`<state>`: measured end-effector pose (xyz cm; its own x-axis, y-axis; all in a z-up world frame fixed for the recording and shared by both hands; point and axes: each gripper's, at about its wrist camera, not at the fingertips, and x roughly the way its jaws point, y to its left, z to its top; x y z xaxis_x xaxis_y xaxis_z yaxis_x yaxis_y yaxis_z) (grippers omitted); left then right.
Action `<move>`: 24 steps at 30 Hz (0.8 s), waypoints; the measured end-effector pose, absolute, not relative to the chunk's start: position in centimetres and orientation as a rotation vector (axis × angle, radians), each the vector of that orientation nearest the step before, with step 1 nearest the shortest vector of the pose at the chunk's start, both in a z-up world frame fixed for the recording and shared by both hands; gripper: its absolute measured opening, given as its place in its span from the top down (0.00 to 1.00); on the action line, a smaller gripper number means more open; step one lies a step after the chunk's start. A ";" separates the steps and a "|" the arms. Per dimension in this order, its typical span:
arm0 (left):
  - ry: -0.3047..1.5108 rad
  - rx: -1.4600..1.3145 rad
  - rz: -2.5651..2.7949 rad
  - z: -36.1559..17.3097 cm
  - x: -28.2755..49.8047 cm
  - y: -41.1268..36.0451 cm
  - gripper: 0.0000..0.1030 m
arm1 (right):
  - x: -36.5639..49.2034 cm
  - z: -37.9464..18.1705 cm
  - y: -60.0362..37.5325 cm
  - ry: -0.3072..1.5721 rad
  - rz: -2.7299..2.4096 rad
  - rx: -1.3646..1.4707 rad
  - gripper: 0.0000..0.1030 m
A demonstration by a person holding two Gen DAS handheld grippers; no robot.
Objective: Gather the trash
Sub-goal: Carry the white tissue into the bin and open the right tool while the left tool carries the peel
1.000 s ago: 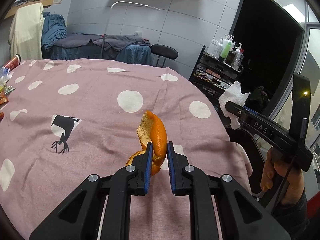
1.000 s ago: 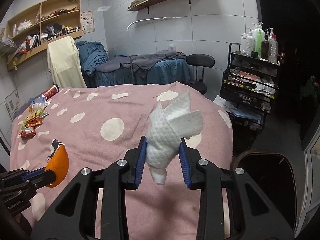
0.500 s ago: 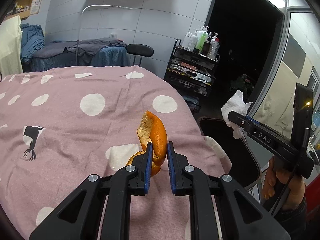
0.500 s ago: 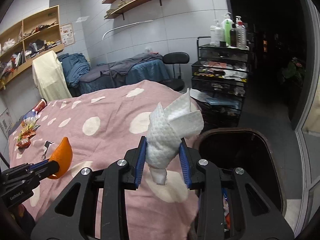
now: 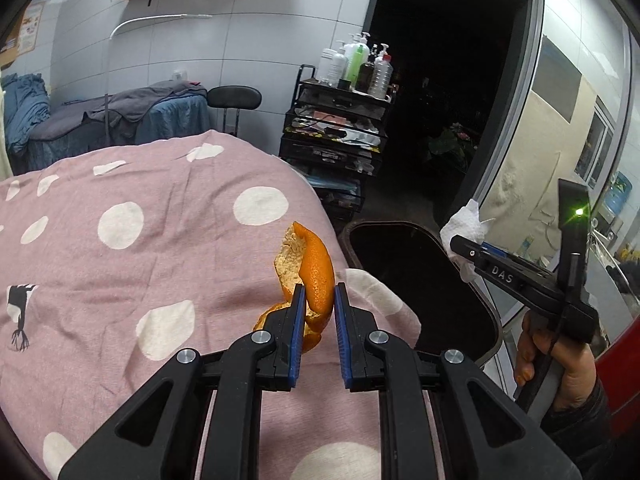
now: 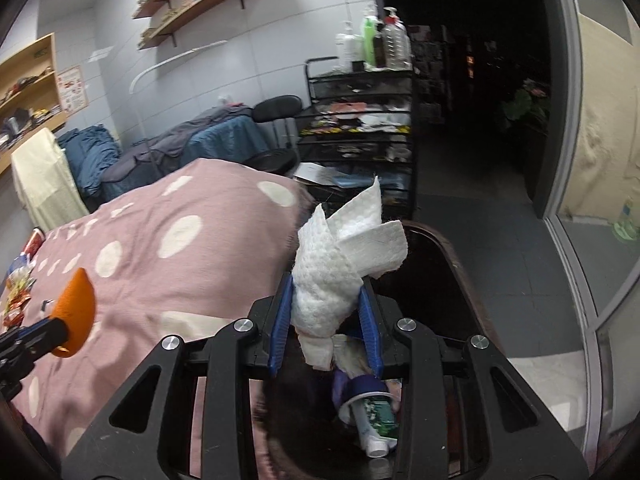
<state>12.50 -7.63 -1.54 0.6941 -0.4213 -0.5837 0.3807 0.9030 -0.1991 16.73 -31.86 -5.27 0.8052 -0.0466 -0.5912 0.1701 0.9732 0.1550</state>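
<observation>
Above the trash bin (image 6: pixel 460 264), the right hand-held gripper (image 6: pixel 326 320) pinches a crumpled tissue (image 6: pixel 340 260).

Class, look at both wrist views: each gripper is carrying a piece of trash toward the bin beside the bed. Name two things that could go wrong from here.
1. The orange peel is pinched only near its lower end in the left gripper, above the pink bedspread, not the trash bin; released now, it would probably land on the bedspread.
2. The paper towel in the right gripper is light and splayed; dropped near the bin's rim, it might drift outside.
</observation>
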 end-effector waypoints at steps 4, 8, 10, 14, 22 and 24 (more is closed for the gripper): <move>0.680 -0.058 -0.469 -1.8 12.8 -8.5 0.85 | 17.6 -7.2 -33.9 0.679 -0.176 0.213 0.68; 0.687 -0.052 -0.486 -1.9 13.0 -9.3 0.85 | 18.5 -8.9 -35.0 0.727 -0.209 0.214 0.68; 0.689 -0.049 -0.493 -1.9 13.1 -9.6 0.85 | 18.9 -9.7 -35.3 0.753 -0.220 0.215 0.68; 0.695 -0.043 -0.505 -2.0 13.3 -10.2 0.85 | 19.4 -10.9 -35.7 0.787 -0.225 0.233 0.67; 0.712 -0.030 -0.517 -2.4 13.8 -10.9 0.85 | 19.0 -12.1 -36.1 0.795 -0.252 0.274 0.28; 0.715 -0.025 -0.521 -2.6 14.0 -11.1 0.85 | 18.7 -11.9 -36.1 0.785 -0.255 0.280 0.23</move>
<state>13.98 -11.07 -2.55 0.6333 -0.4644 -0.6191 0.4474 0.8724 -0.1968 18.67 -36.09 -11.95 0.6803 -0.1207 -0.7229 0.3269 0.9328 0.1518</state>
